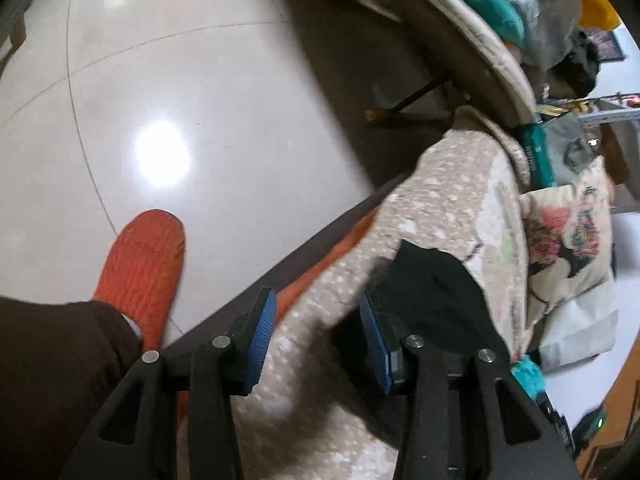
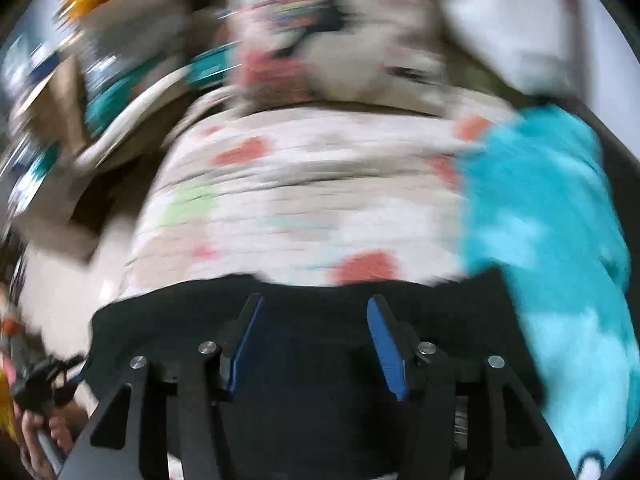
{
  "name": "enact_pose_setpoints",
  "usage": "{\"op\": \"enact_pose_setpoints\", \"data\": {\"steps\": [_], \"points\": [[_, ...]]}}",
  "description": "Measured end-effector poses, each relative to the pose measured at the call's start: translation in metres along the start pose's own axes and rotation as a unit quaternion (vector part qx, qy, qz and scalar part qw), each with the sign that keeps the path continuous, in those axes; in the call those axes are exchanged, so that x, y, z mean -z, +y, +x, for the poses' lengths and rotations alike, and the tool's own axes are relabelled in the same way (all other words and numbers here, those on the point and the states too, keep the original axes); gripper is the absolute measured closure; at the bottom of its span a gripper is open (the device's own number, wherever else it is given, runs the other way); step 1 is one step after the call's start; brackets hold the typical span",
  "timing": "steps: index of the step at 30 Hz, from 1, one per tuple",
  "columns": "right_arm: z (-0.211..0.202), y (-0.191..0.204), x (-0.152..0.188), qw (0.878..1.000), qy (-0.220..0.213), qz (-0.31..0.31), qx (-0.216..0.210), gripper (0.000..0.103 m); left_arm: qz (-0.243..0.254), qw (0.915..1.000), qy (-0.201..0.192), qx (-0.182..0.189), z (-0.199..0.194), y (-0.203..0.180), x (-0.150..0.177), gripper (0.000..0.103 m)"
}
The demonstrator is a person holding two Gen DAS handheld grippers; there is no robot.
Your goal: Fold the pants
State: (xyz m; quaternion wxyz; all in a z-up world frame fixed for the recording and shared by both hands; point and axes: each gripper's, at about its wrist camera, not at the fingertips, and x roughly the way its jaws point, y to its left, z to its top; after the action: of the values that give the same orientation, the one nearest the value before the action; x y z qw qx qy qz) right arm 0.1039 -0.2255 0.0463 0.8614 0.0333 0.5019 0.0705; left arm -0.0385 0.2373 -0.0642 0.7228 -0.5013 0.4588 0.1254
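The black pants point(image 1: 436, 280) lie on a patterned bedspread point(image 1: 448, 200) at the bed's edge. In the left wrist view my left gripper point(image 1: 318, 304) is open, its blue pads point(image 1: 262, 332) astride the bedspread edge, the right pad at the pants' near edge. In the blurred right wrist view the pants point(image 2: 312, 344) spread under and between the fingers of my right gripper point(image 2: 314, 308), which is open just above the cloth. The bedspread point(image 2: 288, 200) with coloured spots lies beyond.
A tiled floor point(image 1: 180, 100) lies left of the bed, with my orange slipper point(image 1: 140, 268) on it. A printed pillow point(image 1: 568, 240) and piled clutter point(image 1: 532, 28) sit at the right. A turquoise blanket point(image 2: 548, 232) lies right of the pants.
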Motion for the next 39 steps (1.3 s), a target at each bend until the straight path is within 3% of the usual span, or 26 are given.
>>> {"op": "enact_pose_setpoints", "data": {"steps": [4, 9, 17, 23, 30, 31, 32, 34, 35, 36, 39], "points": [[0.035, 0.081, -0.012, 0.991, 0.046, -0.100, -0.075, 0.046, 0.024, 0.9990, -0.013, 0.037, -0.009, -0.013, 0.018, 0.055], [0.078, 0.173, -0.015, 0.962, 0.107, -0.214, -0.134, 0.046, 0.035, 0.9969, 0.003, 0.070, -0.006, -0.012, 0.029, 0.052], [0.131, 0.262, -0.008, 0.920, 0.172, -0.324, -0.135, 0.046, 0.000, 0.9966, 0.050, 0.066, 0.023, -0.002, 0.033, 0.049], [0.167, 0.297, 0.006, 0.896, 0.205, -0.376, -0.119, 0.046, 0.014, 0.9977, 0.045, 0.049, 0.029, -0.010, 0.036, 0.041], [0.186, 0.326, 0.032, 0.873, 0.232, -0.411, -0.121, 0.044, 0.026, 0.9981, 0.043, 0.034, 0.032, -0.015, 0.037, 0.039], [0.185, 0.328, 0.036, 0.871, 0.231, -0.418, -0.116, 0.045, 0.034, 0.9979, 0.046, 0.029, 0.033, -0.016, 0.036, 0.041], [0.184, 0.329, 0.039, 0.868, 0.227, -0.427, -0.111, 0.048, 0.043, 0.9975, 0.049, 0.025, 0.032, -0.018, 0.036, 0.056], [0.181, 0.327, 0.037, 0.873, 0.220, -0.422, -0.108, 0.069, 0.053, 0.9965, 0.054, 0.035, 0.030, -0.020, 0.034, 0.076], [0.178, 0.323, 0.032, 0.879, 0.216, -0.409, -0.115, 0.074, 0.055, 0.9958, 0.057, 0.046, 0.029, -0.021, 0.033, 0.086], [0.174, 0.319, 0.029, 0.884, 0.213, -0.399, -0.121, 0.081, 0.059, 0.9948, 0.060, 0.056, 0.028, -0.024, 0.033, 0.089], [0.159, 0.314, 0.021, 0.895, 0.193, -0.382, -0.128, 0.084, 0.073, 0.9933, 0.057, 0.068, 0.021, -0.032, 0.035, 0.090]]}}
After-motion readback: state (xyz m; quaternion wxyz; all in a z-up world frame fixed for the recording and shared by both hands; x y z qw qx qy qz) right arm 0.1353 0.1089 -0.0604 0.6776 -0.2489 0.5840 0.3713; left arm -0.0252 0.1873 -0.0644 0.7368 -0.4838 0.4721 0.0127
